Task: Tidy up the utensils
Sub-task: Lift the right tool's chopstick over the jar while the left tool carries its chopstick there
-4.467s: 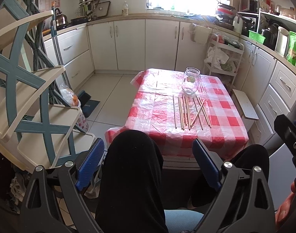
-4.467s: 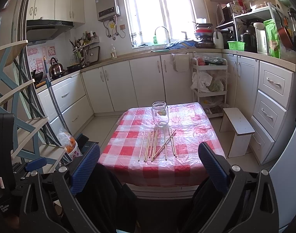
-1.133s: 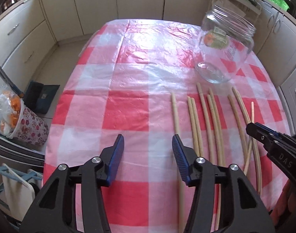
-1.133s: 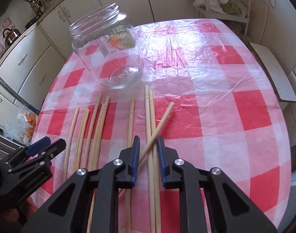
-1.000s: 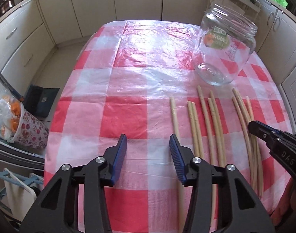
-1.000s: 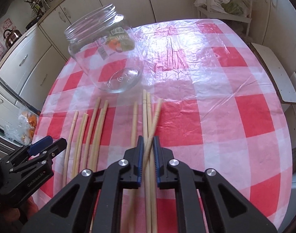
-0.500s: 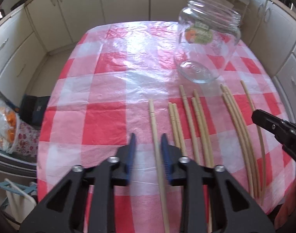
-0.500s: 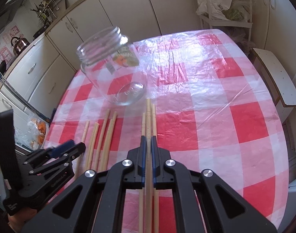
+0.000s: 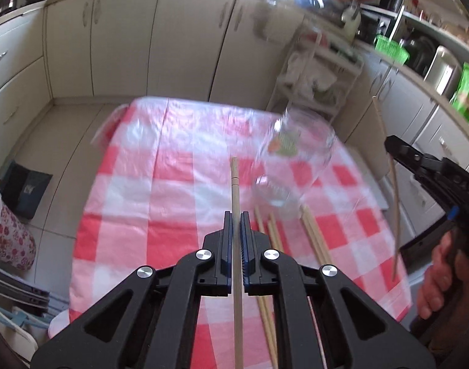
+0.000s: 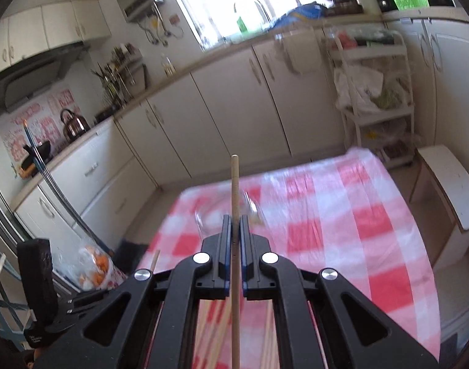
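Observation:
My left gripper [image 9: 233, 224] is shut on a wooden chopstick [image 9: 235, 196] that points forward above the red-and-white checked table [image 9: 136, 196]. My right gripper [image 10: 233, 227] is shut on another chopstick [image 10: 234, 184], lifted off the table. It also shows in the left wrist view [image 9: 388, 146] with its stick tilted upright. A clear glass jar [image 9: 293, 166] stands on the table just right of my left stick's tip; in the right wrist view it is blurred behind the jaws [image 10: 203, 218]. Several more chopsticks [image 9: 273, 236] lie near the jar.
White kitchen cabinets [image 9: 126, 43] run behind the table. A white shelf trolley [image 10: 376, 92] and a small white stool [image 10: 450, 184] stand to the right. A flowered bag with oranges [image 9: 6, 233] sits on the floor at the left.
Both grippers have closed on a chopstick each and lifted them off the table. Both views have tilted up toward the cabinets and are motion-blurred.

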